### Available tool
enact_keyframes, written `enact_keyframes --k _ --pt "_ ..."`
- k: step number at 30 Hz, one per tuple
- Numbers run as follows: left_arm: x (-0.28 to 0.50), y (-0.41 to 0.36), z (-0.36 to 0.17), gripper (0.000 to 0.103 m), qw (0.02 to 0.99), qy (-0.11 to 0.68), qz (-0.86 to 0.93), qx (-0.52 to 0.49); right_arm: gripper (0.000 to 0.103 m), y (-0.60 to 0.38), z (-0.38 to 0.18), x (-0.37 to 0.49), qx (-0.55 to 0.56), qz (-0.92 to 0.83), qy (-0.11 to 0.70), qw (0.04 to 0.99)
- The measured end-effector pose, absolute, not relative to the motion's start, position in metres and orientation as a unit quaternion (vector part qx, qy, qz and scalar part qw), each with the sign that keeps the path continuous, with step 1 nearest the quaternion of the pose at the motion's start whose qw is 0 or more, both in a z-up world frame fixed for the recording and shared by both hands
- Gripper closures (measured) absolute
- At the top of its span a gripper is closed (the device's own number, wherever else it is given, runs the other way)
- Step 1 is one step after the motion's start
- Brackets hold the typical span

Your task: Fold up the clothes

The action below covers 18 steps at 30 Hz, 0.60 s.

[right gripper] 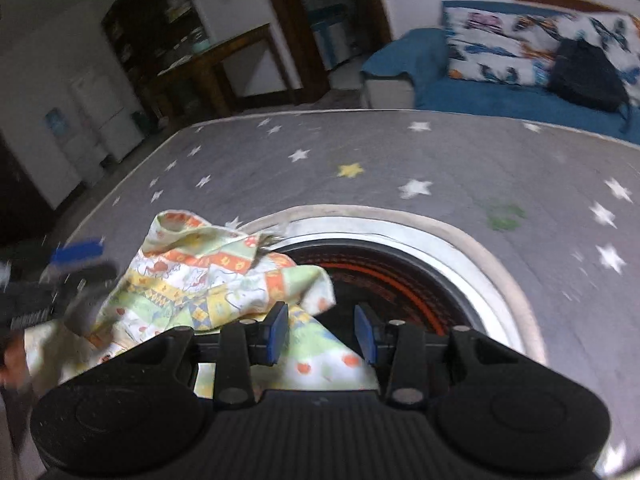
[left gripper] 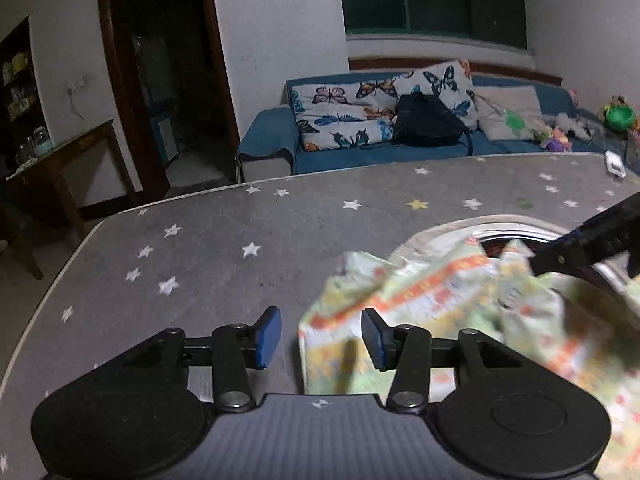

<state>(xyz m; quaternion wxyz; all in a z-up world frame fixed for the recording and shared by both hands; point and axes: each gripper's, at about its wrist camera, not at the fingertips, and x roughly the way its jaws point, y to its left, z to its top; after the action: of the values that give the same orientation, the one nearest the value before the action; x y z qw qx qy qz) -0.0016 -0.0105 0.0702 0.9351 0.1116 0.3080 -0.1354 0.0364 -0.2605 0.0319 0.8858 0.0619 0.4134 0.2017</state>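
At the bottom of the left wrist view the left gripper [left gripper: 321,338] stands partly open with a corner of the patterned garment [left gripper: 440,300] between its blue pads but no pad visibly pressing it, and low in the right wrist view the right gripper [right gripper: 321,334] gapes likewise over the cloth, gripping nothing I can see. The garment lies crumpled (no fold made yet) at centre-left, draped over the round metal-rimmed opening [right gripper: 400,224] in the star-print tabletop [right gripper: 360,148]. Motion blur smears the cloth's edges, its lower part is hidden behind the grippers, and the sofa [left gripper: 280,136] sits beyond.

Left gripper [left gripper: 321,336]: jaws apart, pads bare.
Patterned cloth [left gripper: 432,304]: crumpled, just right of it, one edge between the pads.
Star-print table cover [left gripper: 224,248]: beneath and ahead.
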Motion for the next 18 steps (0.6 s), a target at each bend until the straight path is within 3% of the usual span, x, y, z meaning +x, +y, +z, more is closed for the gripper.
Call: enact_keyframes --k 2,7,9,10,11,14,17,18 --pt "0.014 -0.015 0.064 0.044 0.929 0.322 -0.148 0.110 0.066 -0.254 0.027 0.043 0.062 0.208 0.417 0.883" --pt "0.043 -0.023 0.051 0.045 0.922 0.341 -0.152 0.105 0.093 -0.239 0.027 0.052 0.033 0.224 0.415 0.881" --pt "0.050 -0.021 0.047 0.058 0.919 0.347 -0.165 0.086 0.100 -0.232 0.034 0.052 0.000 0.222 0.407 0.886" --pt "0.055 -0.020 0.046 0.075 0.916 0.355 -0.172 0.075 0.100 -0.229 0.039 0.052 -0.021 0.219 0.401 0.889" --pt "0.060 -0.019 0.044 0.085 0.913 0.362 -0.177 0.067 0.100 -0.225 0.045 0.052 -0.043 0.217 0.393 0.893" --pt "0.062 -0.020 0.046 0.095 0.921 0.348 -0.164 0.066 0.101 -0.214 0.069 0.053 -0.106 0.203 0.359 0.905" --pt "0.053 -0.005 0.061 0.096 0.951 0.286 -0.115 0.038 0.100 -0.199 0.094 0.046 -0.178 0.168 0.282 0.928" --pt "0.051 0.003 0.065 0.096 0.957 0.272 -0.097 0.015 0.093 -0.193 0.098 0.042 -0.204 0.151 0.249 0.935"
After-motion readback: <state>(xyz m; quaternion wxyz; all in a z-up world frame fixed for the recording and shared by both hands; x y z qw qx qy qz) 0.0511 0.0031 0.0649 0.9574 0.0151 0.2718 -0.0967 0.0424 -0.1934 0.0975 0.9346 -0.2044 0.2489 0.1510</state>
